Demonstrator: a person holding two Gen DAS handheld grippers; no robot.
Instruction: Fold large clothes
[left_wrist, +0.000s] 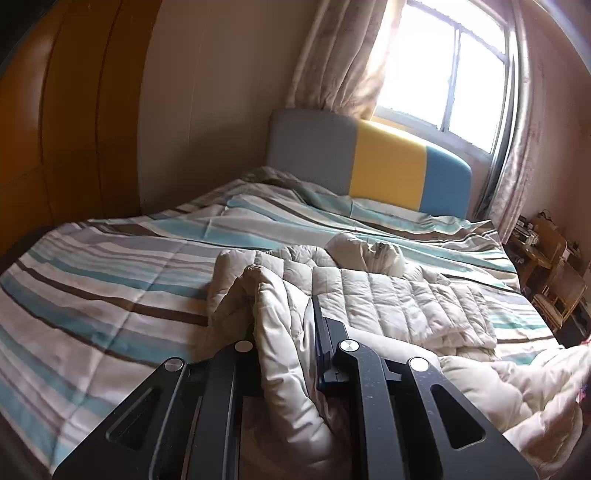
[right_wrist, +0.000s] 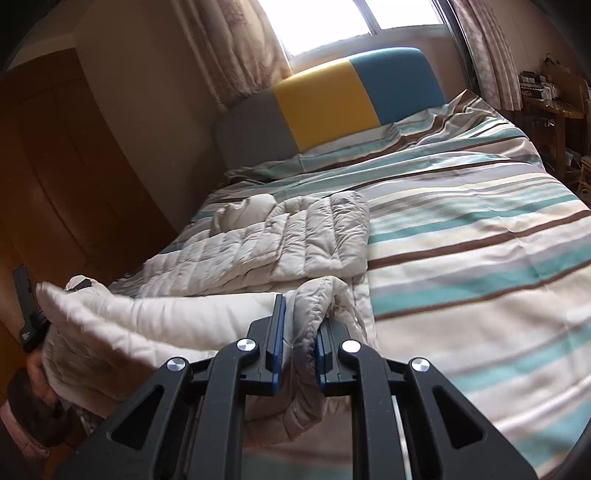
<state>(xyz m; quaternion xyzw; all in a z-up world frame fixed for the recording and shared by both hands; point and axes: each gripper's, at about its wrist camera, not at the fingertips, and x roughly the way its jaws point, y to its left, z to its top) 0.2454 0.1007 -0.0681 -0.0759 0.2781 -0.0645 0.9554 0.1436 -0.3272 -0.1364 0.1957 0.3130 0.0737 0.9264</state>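
A cream quilted down jacket (left_wrist: 399, 299) lies on the striped bed cover (left_wrist: 110, 280). Its far part lies flat, with a bunched sleeve or hood at the far end. My left gripper (left_wrist: 284, 332) is shut on a raised fold of the jacket's near edge; the fabric hides its left finger. In the right wrist view the jacket (right_wrist: 288, 240) lies at centre left. My right gripper (right_wrist: 299, 343) is shut on another bunch of the near edge and holds it up. The left gripper (right_wrist: 27, 317) shows at the far left, behind the lifted fabric.
The bed has a grey, yellow and blue headboard (left_wrist: 388, 166) under a curtained window (left_wrist: 443, 66). A wooden wardrobe (left_wrist: 66, 122) stands on the left. Cluttered wooden furniture (left_wrist: 554, 269) stands to the right of the bed. The striped cover (right_wrist: 480, 240) stretches bare to the jacket's right.
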